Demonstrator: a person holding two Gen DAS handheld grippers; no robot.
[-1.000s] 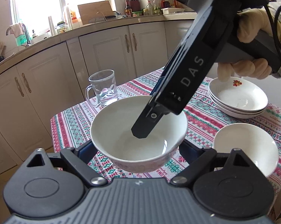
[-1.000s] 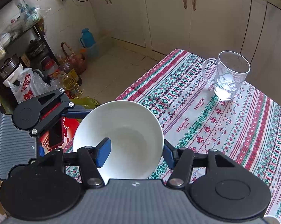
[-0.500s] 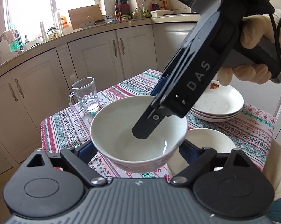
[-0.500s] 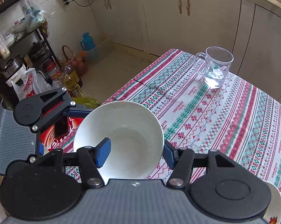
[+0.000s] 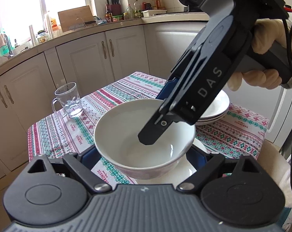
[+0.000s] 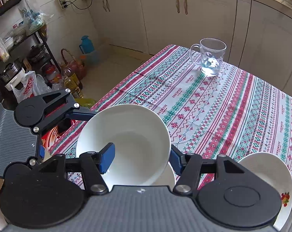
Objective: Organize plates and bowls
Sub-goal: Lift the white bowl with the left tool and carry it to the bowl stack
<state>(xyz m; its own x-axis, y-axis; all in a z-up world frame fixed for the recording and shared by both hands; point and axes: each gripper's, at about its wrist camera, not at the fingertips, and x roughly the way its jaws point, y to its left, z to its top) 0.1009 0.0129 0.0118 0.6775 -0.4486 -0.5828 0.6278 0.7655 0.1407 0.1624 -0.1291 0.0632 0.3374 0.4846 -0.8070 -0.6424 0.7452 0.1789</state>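
A plain white bowl [image 5: 126,135] hangs above the patterned tablecloth [image 6: 213,106], held by both grippers. My left gripper [image 5: 144,155] is shut on its outer sides, one blue pad at each flank. My right gripper [image 6: 141,160] comes down from the upper right in the left wrist view. It straddles the bowl's [image 6: 130,135] wall, one pad inside and one outside, and is shut on it. Directly underneath sits a second white bowl [image 5: 186,172], mostly hidden. A stack of white plates [image 5: 219,110] rests behind it.
A glass mug [image 6: 211,60] stands near the table's far corner, toward the cabinets. The plates [image 6: 270,176] lie at the right in the right wrist view. Off the table's left edge, bottles, bags and a rack [image 6: 29,54] crowd the floor.
Both grippers carried the bowl together across the table, away from the mug. The second bowl, earlier off to the right, now lies under the held one, and the plates are closer.
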